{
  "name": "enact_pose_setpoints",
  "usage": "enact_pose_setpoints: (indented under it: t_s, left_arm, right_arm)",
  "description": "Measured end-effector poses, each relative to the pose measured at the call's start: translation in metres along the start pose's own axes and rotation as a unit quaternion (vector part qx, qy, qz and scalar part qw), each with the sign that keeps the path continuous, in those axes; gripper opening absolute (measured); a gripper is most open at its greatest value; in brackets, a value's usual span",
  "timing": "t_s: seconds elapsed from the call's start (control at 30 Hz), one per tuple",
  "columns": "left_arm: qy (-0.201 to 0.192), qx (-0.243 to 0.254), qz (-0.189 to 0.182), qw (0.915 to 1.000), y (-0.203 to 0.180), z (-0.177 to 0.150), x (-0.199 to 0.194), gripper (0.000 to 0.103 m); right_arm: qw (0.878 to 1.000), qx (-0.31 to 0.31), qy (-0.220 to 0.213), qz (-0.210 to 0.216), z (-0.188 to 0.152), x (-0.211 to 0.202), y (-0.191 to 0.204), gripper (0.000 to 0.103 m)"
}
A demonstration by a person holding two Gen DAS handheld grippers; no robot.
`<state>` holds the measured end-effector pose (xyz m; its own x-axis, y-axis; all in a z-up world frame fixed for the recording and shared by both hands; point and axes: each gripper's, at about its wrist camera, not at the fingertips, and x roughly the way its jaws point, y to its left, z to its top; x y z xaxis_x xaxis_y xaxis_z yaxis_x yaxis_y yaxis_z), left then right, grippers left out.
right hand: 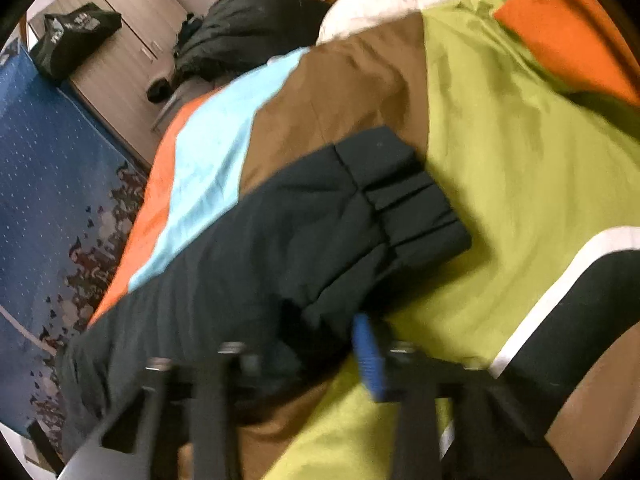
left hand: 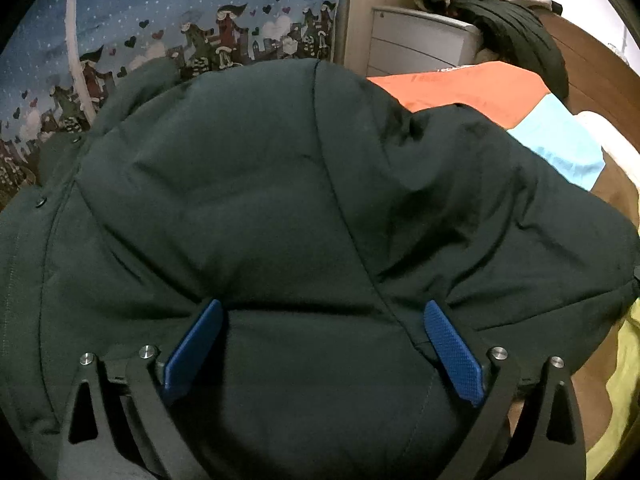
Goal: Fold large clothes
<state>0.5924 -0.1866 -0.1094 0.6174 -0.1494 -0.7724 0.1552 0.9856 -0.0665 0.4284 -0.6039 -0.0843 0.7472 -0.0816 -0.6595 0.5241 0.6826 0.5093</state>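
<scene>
We count one dark green padded jacket (left hand: 280, 200) on one multicoloured bedspread (right hand: 500, 128), two grippers, left (left hand: 322, 310) and right (right hand: 320, 332), one white drawer unit (left hand: 416, 40), one blue patterned curtain (left hand: 160, 12), and one dark garment heap (left hand: 516, 36) behind.

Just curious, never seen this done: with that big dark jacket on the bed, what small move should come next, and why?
Probably fold the sleeve inward over the jacket's body. It lies stretched across the bedspread, with the right gripper at it, while the left gripper, jaws open, presses on the jacket.
</scene>
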Motion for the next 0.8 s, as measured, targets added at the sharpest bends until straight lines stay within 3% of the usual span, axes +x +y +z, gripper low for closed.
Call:
enact_pose_setpoints:
  t_s: [0.2,0.33,0.47,0.7,0.77,0.8]
  left_arm:
    - [0.026,-0.01,-0.006,0.9996,0.013,-0.001,-0.014,0.099]
    - [0.034,-0.017,-0.014,0.9992,0.035,-0.004,-0.04,0.098]
    - [0.0,-0.016,-0.016,0.9997,0.072,-0.005,-0.09,0.098]
    - [-0.041,-0.061,0.014,0.9972,0.165,-0.03,-0.18,0.098]
    - [-0.05,-0.071,0.031,0.9957,0.189,-0.043,-0.199,0.098]
    - [-0.054,-0.075,0.039,0.995,0.202,-0.05,-0.206,0.098]
  right_arm:
    - [0.995,-0.065,-0.069,0.027,0.019,-0.054,0.054,0.009]
    - [0.975,-0.16,-0.131,0.078,0.017,-0.112,0.134,0.008]
    - [0.935,-0.267,-0.172,0.158,-0.016,-0.161,0.234,0.008]
    - [0.831,-0.456,-0.178,0.264,-0.147,-0.205,0.384,0.007]
    - [0.822,-0.473,-0.148,0.28,-0.177,-0.198,0.407,0.007]
    - [0.825,-0.472,-0.13,0.283,-0.188,-0.188,0.413,0.007]
